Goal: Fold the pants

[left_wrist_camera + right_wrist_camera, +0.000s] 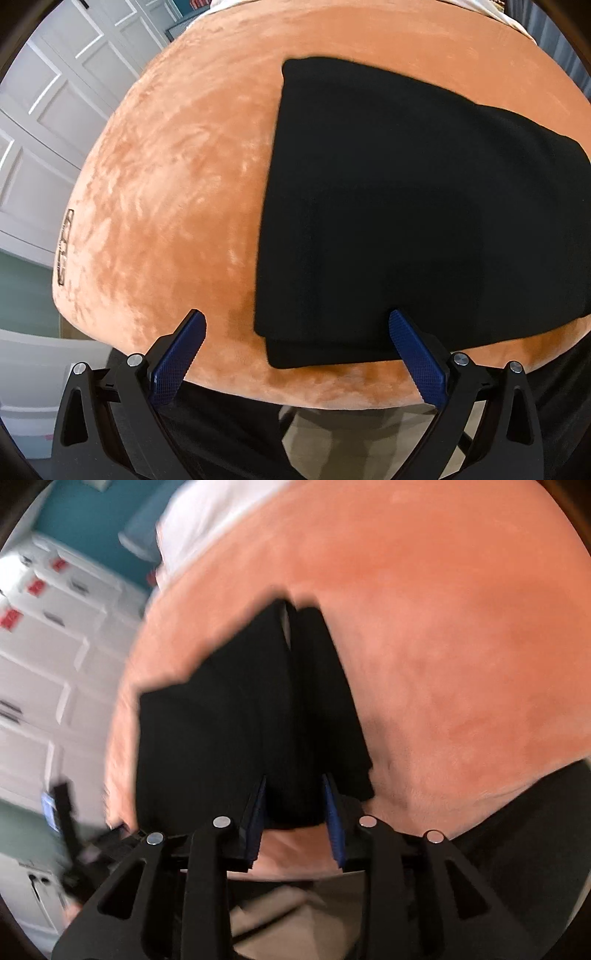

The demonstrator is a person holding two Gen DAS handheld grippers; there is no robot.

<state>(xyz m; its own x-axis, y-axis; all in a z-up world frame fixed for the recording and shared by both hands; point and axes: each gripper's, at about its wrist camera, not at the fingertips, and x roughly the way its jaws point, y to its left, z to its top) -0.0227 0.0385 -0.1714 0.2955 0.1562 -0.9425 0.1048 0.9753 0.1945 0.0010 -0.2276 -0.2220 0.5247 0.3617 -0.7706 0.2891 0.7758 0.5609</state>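
Black pants (pixel 424 206) lie on an orange plush blanket (pixel 177 177) covering the bed, already folded into a compact stack: in the left wrist view there are at least two layers, the top layer's edge sitting a bit back from the lower layer at the near edge, the outline roughly rectangular with a step on the far right side. So the lengthwise fold and at least one crosswise fold look done. Left tool (pixel 295 317) has its blue pads spread wide apart, holding nothing; the right pad tip overlaps the near edge of the pants in the picture, the left pad is over bare blanket, and actual contact cannot be told. Right tool (pixel 293 781) has its fingers partly apart, narrower than the left, with a bunch of black fabric (pixel 291 797) between the pads at the near end of the pants; whether the pads actually pinch it cannot be told, the view is blurred. In the right wrist view a pale slit shows between two dark sections near the far end, so the layers are not fully flush there. Judgement: task mostly complete; what is left is likely one last fold or just squaring the edges and letting go. White cabinet doors (pixel 48 122) stand to the left, off the bed.
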